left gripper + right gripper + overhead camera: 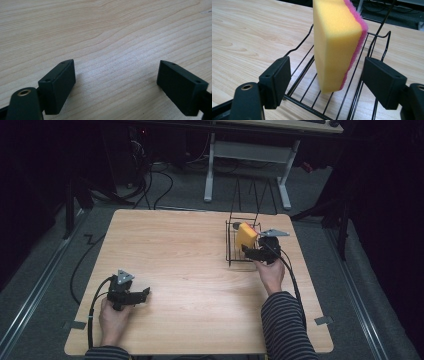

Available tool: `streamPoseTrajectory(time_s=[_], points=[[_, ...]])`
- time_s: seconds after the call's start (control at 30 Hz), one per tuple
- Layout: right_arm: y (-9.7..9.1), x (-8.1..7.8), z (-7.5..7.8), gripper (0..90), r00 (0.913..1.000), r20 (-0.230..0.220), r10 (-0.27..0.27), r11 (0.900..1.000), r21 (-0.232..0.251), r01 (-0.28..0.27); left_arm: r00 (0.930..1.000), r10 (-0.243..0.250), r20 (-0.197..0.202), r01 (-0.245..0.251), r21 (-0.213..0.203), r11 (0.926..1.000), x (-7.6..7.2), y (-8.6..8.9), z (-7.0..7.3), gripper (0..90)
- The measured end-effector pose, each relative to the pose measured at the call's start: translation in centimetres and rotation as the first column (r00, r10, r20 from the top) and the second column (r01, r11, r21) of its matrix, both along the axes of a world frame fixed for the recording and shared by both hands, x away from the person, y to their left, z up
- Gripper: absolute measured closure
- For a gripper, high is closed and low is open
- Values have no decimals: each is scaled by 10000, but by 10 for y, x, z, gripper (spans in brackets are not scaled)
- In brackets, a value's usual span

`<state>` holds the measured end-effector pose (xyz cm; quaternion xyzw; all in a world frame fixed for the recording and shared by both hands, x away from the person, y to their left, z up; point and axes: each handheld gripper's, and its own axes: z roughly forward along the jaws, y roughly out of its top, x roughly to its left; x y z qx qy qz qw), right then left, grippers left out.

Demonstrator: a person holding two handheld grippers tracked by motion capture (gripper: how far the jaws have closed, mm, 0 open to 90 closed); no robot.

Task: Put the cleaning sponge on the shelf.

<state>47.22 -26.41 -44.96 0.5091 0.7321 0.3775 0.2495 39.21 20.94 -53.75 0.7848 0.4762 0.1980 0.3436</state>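
A yellow sponge (pixel 334 45) with a pink scouring side stands on edge in a black wire rack (pixel 298 47) at the table's right back. In the high view the sponge (pixel 245 236) leans inside the rack (pixel 230 245). My right gripper (pixel 327 61) is open, one jaw on either side of the sponge's lower part, with a gap at each pad. In the high view, the right gripper (pixel 251 252) sits at the rack's near edge. My left gripper (pixel 116 62) is open over bare wood, low at the table's front left (pixel 145 293), with nothing between its jaws.
The wooden table (pixel 190 270) has a wide bare stretch between the two hands. Tall thin wire loops (pixel 250 195) rise from the rack's far side. Beyond the table stand a white desk frame (pixel 210 170) and floor cables (pixel 160 185).
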Motion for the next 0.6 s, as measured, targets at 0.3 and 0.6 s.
streamPoseTrajectory(time_s=[0.3,0.6], points=[[-6,-8,10,236,10000,73,-34,10000,-84,35,10000,6,5,-6,-1,10000,0,0,0,158],[-13,-20,25,242,9991,419,-98,9999,54,96,10000,8,7,-8,-2,10000,0,0,0,158]])
